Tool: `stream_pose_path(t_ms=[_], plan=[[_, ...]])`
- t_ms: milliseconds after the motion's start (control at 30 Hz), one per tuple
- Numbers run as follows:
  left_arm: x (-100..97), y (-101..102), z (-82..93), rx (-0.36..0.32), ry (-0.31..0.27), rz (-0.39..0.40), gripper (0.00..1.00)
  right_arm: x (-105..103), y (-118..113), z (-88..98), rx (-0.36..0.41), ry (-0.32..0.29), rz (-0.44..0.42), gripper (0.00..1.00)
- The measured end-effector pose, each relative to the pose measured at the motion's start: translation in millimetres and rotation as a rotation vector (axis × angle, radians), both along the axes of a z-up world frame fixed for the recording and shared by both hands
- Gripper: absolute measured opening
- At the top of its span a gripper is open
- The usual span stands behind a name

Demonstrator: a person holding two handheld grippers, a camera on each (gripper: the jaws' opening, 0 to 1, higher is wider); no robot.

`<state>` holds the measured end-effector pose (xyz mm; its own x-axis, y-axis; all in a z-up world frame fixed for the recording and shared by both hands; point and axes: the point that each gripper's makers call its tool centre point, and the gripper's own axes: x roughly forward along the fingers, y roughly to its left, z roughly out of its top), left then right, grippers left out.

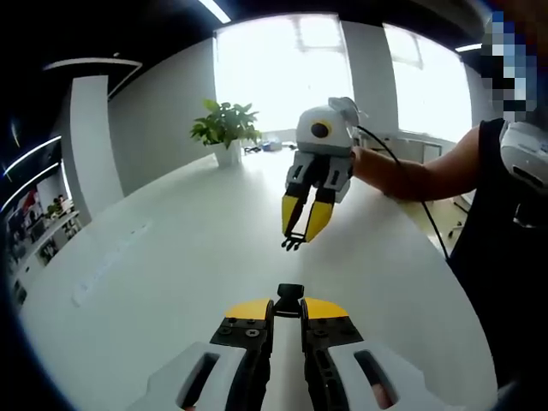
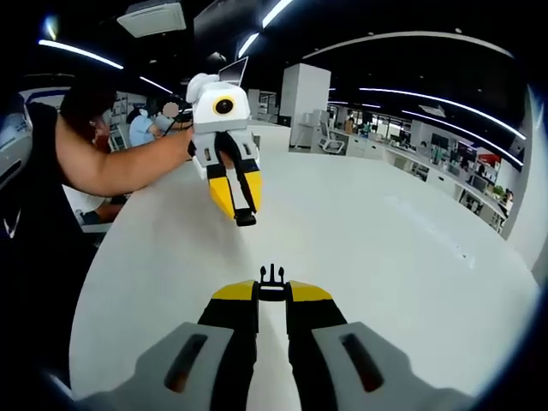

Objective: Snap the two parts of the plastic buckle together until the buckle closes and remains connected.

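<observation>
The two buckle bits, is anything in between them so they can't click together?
No. The right gripper holds the pronged part, the left gripper the socket part; only open air above the table lies between.

Both grippers faced each other above the table: left gripper [image 1: 286, 310] and right gripper [image 2: 272, 292], jaws closed, each pinching a buckle half.

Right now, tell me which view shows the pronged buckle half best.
The right gripper view: the pronged buckle half stands close between that claw's tips, prongs clear against the white table. The left gripper view shows it small, at the far claw's tips.
</observation>
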<state>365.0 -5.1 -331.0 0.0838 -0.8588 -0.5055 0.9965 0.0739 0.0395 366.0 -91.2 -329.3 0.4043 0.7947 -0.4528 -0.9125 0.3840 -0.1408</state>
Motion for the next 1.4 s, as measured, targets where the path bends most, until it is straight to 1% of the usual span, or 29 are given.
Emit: stream_pose_path(t_ms=[167, 233, 400, 533, 633, 667, 733, 800, 967, 1100, 1200, 1300, 1400], plan=[[2.3, 0.3, -7.3, -0.004, 0.006, 0.001, 0.10, -0.1, 2.6, -2.0, 0.033, 0.022, 0.026, 0.11], [3.4, 0.7, -9.3, 0.001, -0.006, 0.003, 0.10, -0.7, 3.8, -6.0, 0.033, 0.026, 0.028, 0.11], [1.8, 0.0, -7.8, -0.011, -0.005, -0.007, 0.10, -1.8, 4.0, -7.9, 0.029, 0.026, 0.032, 0.11], [-4.7, -2.0, -9.2, -0.024, -0.014, -0.015, 0.10, -3.6, 4.1, -10.1, 0.031, 0.018, 0.032, 0.11], [-7.6, -0.3, -14.2, -0.025, -0.009, -0.023, 0.10, -5.7, 2.6, -16.8, 0.013, 0.016, 0.034, 0.11], [-9.0, -0.1, -15.4, -0.031, 0.005, -0.030, 0.10, -6.4, 2.2, -17.9, 0.012, 0.020, 0.035, 0.11], [-10.1, -0.2, -17.4, -0.028, 0.009, -0.036, 0.10, -9.8, 2.9, -20.6, 0.003, 0.026, 0.047, 0.11], [-8.1, 0.7, -18.5, -0.027, 0.007, -0.031, 0.10, -10.7, 3.6, -21.6, -0.001, 0.025, 0.052, 0.11], [-12.5, 1.0, -18.5, -0.047, 0.037, -0.041, 0.10, -17.4, 6.2, -24.1, 0.010, 0.036, 0.092, 0.11], [-14.5, -2.7, -21.8, -0.050, 0.029, -0.049, 0.10, -17.8, 5.6, -27.6, -0.006, 0.036, 0.099, 0.11], [-13.6, -2.7, -21.7, -0.055, 0.036, -0.047, 0.10, -20.1, 7.2, -26.3, 0.003, 0.041, 0.111, 0.11], [-13.7, -1.5, -22.3, -0.063, 0.059, -0.047, 0.10, -22.4, 9.1, -27.2, 0.007, 0.046, 0.124, 0.11], [-11.3, -1.2, -26.8, -0.049, 0.051, -0.037, 0.10, -22.0, 9.0, -29.2, 0.002, 0.051, 0.127, 0.11]])
